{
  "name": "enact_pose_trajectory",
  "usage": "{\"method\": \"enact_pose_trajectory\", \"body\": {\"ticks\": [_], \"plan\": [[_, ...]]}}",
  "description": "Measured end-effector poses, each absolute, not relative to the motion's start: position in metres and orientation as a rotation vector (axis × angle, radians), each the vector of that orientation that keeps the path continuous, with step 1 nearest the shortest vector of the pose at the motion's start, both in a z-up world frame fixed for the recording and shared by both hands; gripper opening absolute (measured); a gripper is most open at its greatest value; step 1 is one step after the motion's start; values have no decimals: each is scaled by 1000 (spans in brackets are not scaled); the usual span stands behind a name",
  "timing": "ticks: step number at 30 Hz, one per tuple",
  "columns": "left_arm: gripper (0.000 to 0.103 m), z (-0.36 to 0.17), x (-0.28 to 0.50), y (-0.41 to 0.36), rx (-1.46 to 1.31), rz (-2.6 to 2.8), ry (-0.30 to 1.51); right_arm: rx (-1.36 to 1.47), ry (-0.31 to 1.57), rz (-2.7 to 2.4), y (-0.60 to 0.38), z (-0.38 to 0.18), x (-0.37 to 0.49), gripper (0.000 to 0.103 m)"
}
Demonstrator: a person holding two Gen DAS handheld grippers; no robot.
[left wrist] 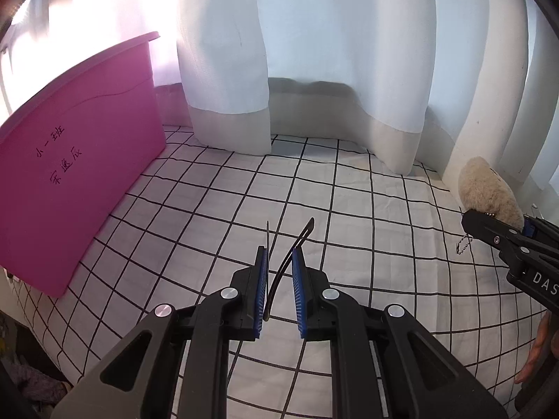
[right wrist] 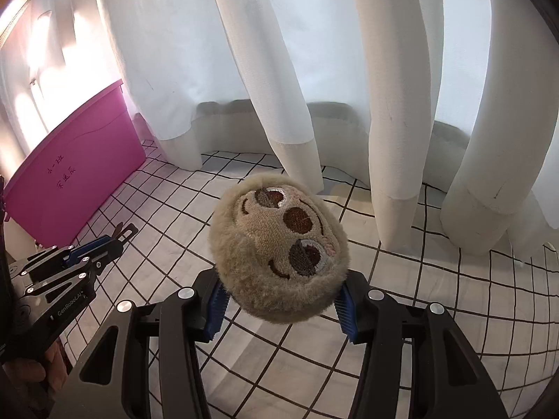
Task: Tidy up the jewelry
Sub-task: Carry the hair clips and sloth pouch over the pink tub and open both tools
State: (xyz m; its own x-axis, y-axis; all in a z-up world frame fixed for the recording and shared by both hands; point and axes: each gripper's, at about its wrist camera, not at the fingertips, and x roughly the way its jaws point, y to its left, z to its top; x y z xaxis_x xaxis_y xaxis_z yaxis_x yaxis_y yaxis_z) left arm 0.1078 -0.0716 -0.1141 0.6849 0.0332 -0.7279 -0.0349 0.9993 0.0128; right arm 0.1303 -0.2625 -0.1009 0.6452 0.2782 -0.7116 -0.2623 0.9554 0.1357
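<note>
1. The hair clip sits between the left gripper pads, long axis running forward along the fingers, tips past them, over the checked cloth.
2. The left jaws are nearly together, clenched on the clip.
3. The plush faces up toward the camera, above the cloth.
4. The right gripper stands half open, its pads squeezing the plush's sides.
5. A pink box stands at left, by the curtain.

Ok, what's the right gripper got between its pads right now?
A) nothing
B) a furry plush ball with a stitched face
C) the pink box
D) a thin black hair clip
B: in the right wrist view the right gripper has its blue pads pressed on both sides of the plush ball, held above the checked cloth.
</note>
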Motion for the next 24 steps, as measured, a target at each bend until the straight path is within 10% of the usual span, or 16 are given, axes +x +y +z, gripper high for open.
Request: {"method": "enact_pose_trajectory", "body": {"ticks": [24], "plan": [[15,30,-18,-27,-131,302,606,-36,652,671,-226,21,67,50]]}}
